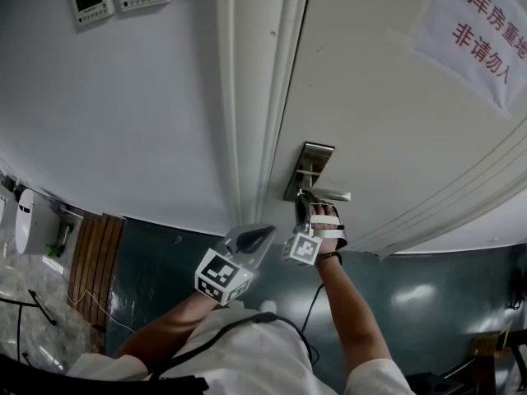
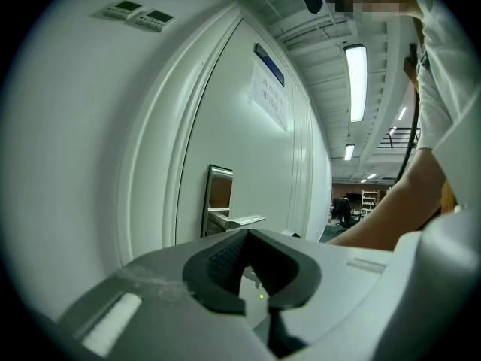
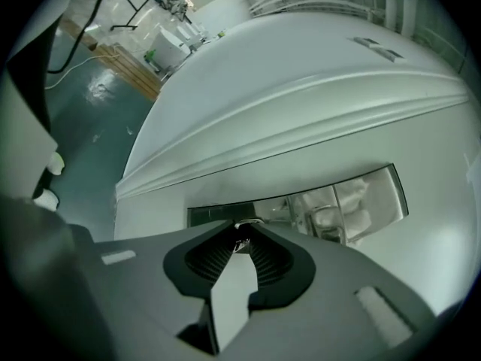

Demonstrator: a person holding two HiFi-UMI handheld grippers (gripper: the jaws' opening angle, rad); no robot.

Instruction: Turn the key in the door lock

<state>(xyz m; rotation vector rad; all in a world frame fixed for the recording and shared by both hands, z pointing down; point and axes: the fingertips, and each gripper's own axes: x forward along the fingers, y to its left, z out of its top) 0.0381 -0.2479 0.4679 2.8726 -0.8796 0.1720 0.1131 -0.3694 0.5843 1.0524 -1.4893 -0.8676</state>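
Key [image 3: 243,243] sits between the tips of the right claw [image 3: 242,229], in the lock plate [image 3: 353,201] directly ahead of it. Jaws stand slightly apart, not clamped. Door handle [image 1: 331,195] lies just beside that claw. Left claw [image 2: 248,235] is closed, empty, held back from the door [image 2: 255,164], the plate well ahead of it.

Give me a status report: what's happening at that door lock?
Left gripper shut, empty, held off the door. Right gripper at the lock plate, key between its slightly parted jaws. Nothing in the way.
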